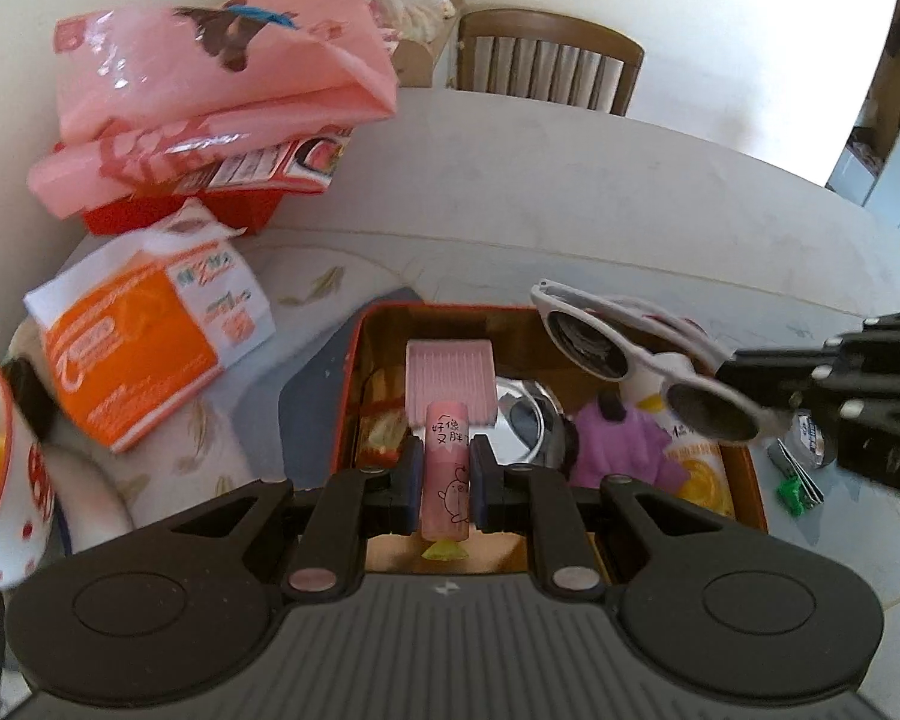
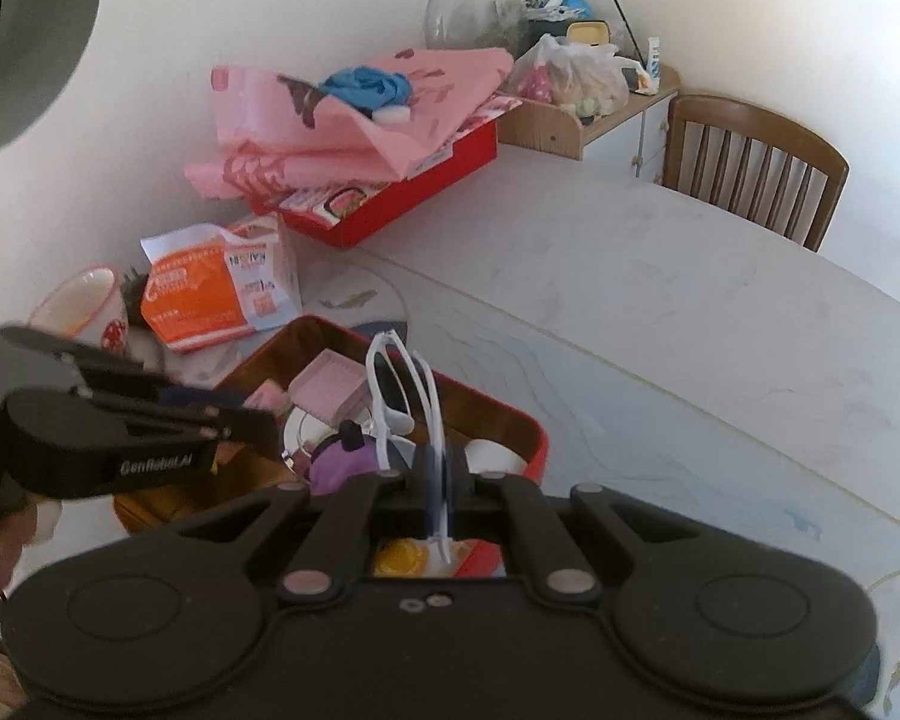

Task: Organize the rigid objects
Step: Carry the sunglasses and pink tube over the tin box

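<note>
Left hand-held gripper [image 1: 444,480] clamped narrow on pink cylindrical handle of a pink plastic comb-like tool [image 1: 448,420], its ribbed head pointing forward over the red-rimmed brown tray [image 1: 384,312]. Right hand-held gripper [image 2: 441,480] pinched on one arm of white-framed dark-lens sunglasses [image 2: 399,384], held above the tray, just right of the left hand-held gripper. Inside tray ahead of both: shiny round metal lid [image 1: 525,420], purple plush toy [image 1: 615,441]. Orange-white paper packet [image 1: 144,336] lies on pale surface [image 1: 570,198] far left of tray.
</note>
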